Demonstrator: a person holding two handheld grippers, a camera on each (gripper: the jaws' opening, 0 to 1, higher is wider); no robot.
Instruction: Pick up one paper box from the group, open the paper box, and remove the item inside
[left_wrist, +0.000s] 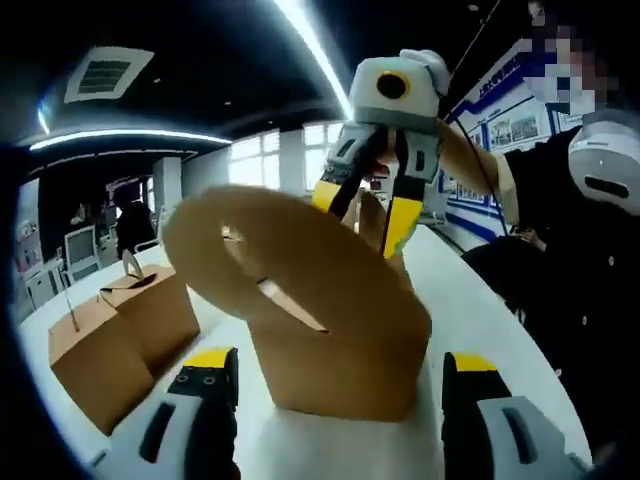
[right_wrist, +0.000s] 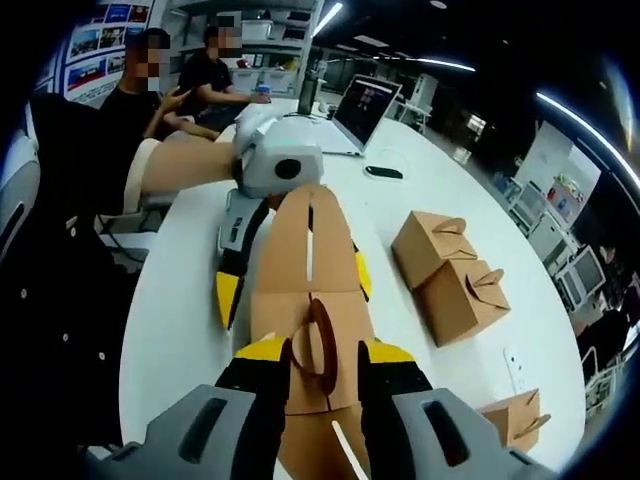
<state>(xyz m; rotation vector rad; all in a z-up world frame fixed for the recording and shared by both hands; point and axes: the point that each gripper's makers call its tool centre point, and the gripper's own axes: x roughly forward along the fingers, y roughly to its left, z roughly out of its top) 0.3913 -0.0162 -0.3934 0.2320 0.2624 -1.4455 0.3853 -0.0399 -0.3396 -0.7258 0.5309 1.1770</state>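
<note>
A: Right tool (right_wrist: 322, 372) — jaws nearly together, black with yellow tips, pinching the thin brown handle loop (right_wrist: 318, 345) of the open paper box (right_wrist: 310, 300). In the left gripper view the same tool (left_wrist: 368, 215) comes down from above onto the box's top edge.

B: Left tool (left_wrist: 335, 375)?

A: Jaws spread wide, nothing between them. The open paper box (left_wrist: 335, 330) stands on the white table (left_wrist: 470, 300) just ahead of the tips, centred in the gap but not touched. In the right gripper view the left tool (right_wrist: 292, 280) sits at the box's far side, its yellow tips flanking the cardboard; contact there I cannot tell.

B: State of the box?

A: Top flaps unfolded. One large rounded flap (left_wrist: 250, 245) arches up and to the left in the left gripper view. From the right gripper view, a long flap with a slot (right_wrist: 309, 245) stretches away from the camera. Contents not visible.

B: Others in the group?

A: Two closed paper boxes (right_wrist: 450, 275) with handles, side by side, touching, off to the right of the held box; a third closed box (right_wrist: 515, 420) nearer the table edge. Laptop (right_wrist: 365, 110) further back, two seated people (right_wrist: 190, 80) beyond.
</note>
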